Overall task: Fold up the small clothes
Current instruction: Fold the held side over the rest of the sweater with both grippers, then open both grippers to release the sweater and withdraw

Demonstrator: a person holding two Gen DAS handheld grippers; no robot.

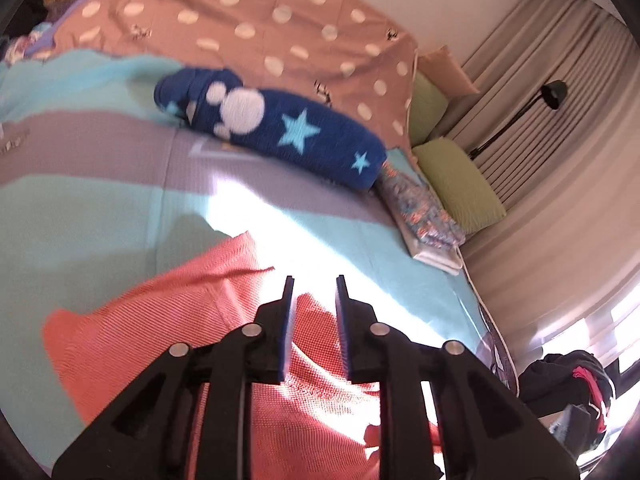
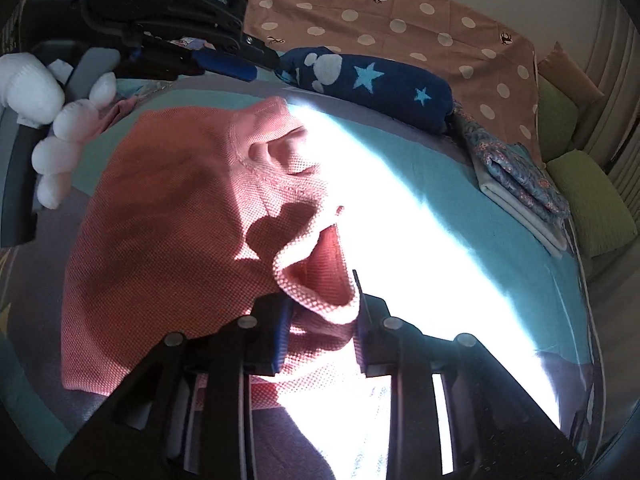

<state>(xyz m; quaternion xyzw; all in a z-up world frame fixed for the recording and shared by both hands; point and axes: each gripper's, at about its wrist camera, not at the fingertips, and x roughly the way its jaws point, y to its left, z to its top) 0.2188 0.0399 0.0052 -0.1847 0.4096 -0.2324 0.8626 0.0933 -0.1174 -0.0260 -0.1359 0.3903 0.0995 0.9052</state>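
A small coral-pink knit garment [image 1: 160, 320] lies on the teal and grey bedspread [image 1: 100, 208]. My left gripper [image 1: 314, 284] hovers over the garment's right part, jaws a little apart, nothing between the tips. In the right wrist view the same garment [image 2: 160, 220] lies spread out, and a bunched fold of it [image 2: 320, 292] sits between the jaws of my right gripper [image 2: 320, 300], which are closed on it. The left gripper [image 2: 224, 64] shows at the top left of that view, held by a white-gloved hand [image 2: 52, 120].
A rolled navy towel with stars [image 1: 280, 128] lies behind the garment. A folded floral cloth [image 1: 424, 216] sits at the bed's right edge by green pillows [image 1: 460, 184]. A dotted brown sheet [image 1: 260, 20] covers the far bed. Curtains and a black lamp [image 1: 552, 96] stand to the right.
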